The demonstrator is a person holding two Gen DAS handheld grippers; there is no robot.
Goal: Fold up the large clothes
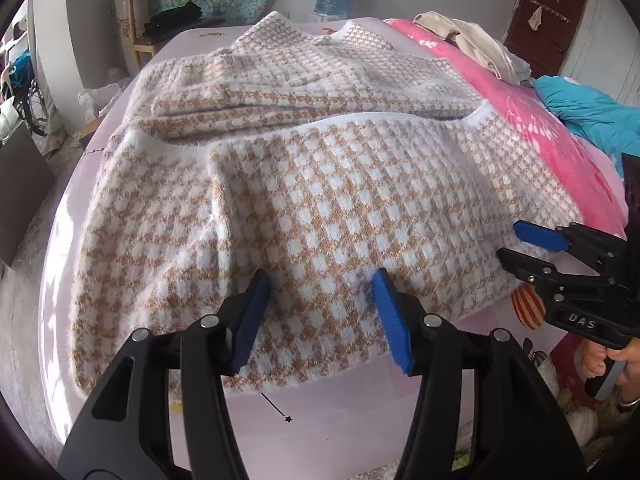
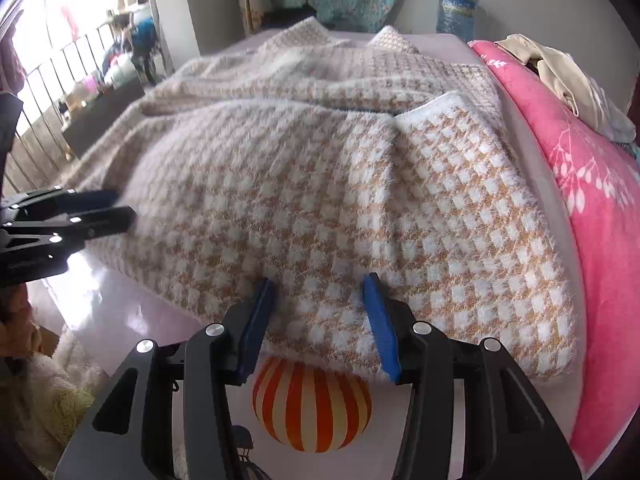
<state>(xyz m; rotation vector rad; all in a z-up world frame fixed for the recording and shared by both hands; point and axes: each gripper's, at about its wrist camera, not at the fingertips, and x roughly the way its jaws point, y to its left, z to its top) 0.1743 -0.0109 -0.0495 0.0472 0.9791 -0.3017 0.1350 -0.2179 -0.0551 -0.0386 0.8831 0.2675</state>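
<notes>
A fluffy tan-and-white houndstooth sweater [image 1: 320, 168] [image 2: 320, 180] lies spread on the bed, its sleeves folded across the body. Its hem is nearest both cameras. My left gripper [image 1: 320, 276] hovers at the hem's left part, blue pads well apart, the fabric lying loose between and below them. My right gripper [image 2: 320, 282] stands the same way over the hem's right corner, jaws apart and not pinching. From the side, the right gripper [image 1: 509, 240] shows a gap between its fingers. The left gripper [image 2: 126, 205] is blurred at the far left of the right wrist view.
The bed has a pale pink sheet [image 1: 340, 412] with an orange-and-white striped round shape [image 2: 312, 408] under the hem. A pink flowered blanket [image 2: 600, 220], beige clothes [image 1: 472, 40] and a blue cloth [image 1: 592, 112] lie along the right. A wooden chair [image 1: 160, 8] stands beyond.
</notes>
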